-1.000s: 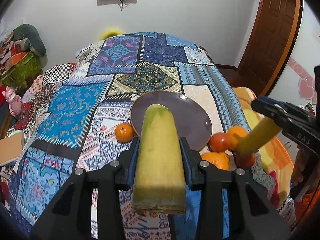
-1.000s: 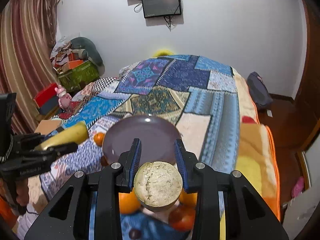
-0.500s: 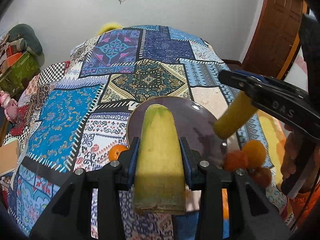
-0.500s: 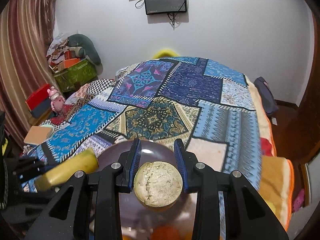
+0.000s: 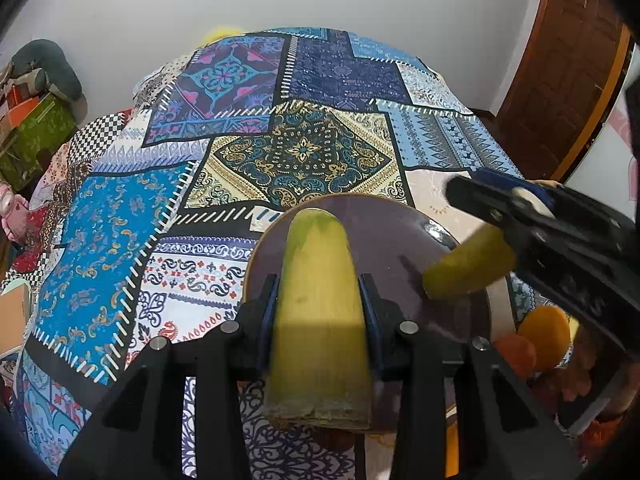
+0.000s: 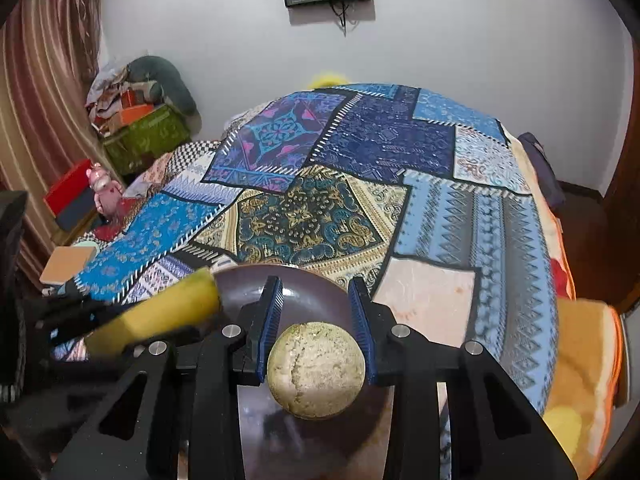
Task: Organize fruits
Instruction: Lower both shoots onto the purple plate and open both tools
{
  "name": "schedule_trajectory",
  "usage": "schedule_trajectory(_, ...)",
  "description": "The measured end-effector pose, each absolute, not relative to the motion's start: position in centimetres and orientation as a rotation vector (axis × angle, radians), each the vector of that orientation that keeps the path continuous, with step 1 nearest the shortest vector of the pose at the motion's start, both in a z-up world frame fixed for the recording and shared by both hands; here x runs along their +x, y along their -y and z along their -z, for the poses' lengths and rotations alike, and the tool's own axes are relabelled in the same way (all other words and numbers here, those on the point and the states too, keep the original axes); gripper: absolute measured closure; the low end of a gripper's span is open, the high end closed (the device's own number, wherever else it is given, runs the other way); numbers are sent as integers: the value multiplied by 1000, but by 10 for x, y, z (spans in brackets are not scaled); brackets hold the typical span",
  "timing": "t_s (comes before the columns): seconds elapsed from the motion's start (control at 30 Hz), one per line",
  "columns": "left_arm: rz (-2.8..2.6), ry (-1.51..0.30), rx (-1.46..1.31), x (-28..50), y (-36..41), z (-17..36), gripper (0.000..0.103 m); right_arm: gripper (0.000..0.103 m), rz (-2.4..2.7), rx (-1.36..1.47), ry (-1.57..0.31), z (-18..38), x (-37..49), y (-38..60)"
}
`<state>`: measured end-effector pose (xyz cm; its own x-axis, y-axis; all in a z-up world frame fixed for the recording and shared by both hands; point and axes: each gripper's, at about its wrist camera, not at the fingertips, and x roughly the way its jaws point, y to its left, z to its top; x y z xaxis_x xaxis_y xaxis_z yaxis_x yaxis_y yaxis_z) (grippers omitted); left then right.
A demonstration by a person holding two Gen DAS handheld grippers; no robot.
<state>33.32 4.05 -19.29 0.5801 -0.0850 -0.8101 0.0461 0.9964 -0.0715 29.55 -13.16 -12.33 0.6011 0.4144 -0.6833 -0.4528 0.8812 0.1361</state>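
Left wrist view: my left hand-held gripper (image 5: 320, 312) clamps a banana piece (image 5: 318, 320) above the brown plate (image 5: 396, 248) on the quilted bed (image 5: 120, 240); oranges (image 5: 544, 336) beside it.
Right wrist view: my right hand-held gripper (image 6: 316, 320) grips another banana piece (image 6: 316, 370) over that plate (image 6: 240, 292).

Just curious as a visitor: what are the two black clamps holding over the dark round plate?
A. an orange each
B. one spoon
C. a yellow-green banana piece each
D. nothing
C: the left gripper and right gripper each clamp a yellow-green banana piece above the dark round plate.
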Motion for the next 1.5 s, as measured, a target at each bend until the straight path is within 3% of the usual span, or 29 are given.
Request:
schedule_trajectory(0.23,90,-976,-43,331,-34,201,65,72,-525,-83,-870,139,270,152)
schedule_trajectory(0.4,93,-996,-28,333,-27,208,65,90,-525,-112,-914,146,273,152)
schedule_trajectory(0.53,92,-1014,-30,337,-26,213,65,91,-550,-124,-952,148,288,141)
schedule_trajectory(0.73,92,-1056,-27,345,-27,223,65,83,-590,-160,-994,152,296,135)
schedule_trajectory(0.87,95,-1055,-36,349,-28,225,65,71,-605,-174,-1029,157,290,143)
schedule_trajectory(0.97,96,-1059,-37,352,-27,226,65,67,-592,-232,-1049,168,286,145)
schedule_trajectory(1.5,82,-959,-39,330,-46,187,64,68,-622,-300,-1090,175,304,102)
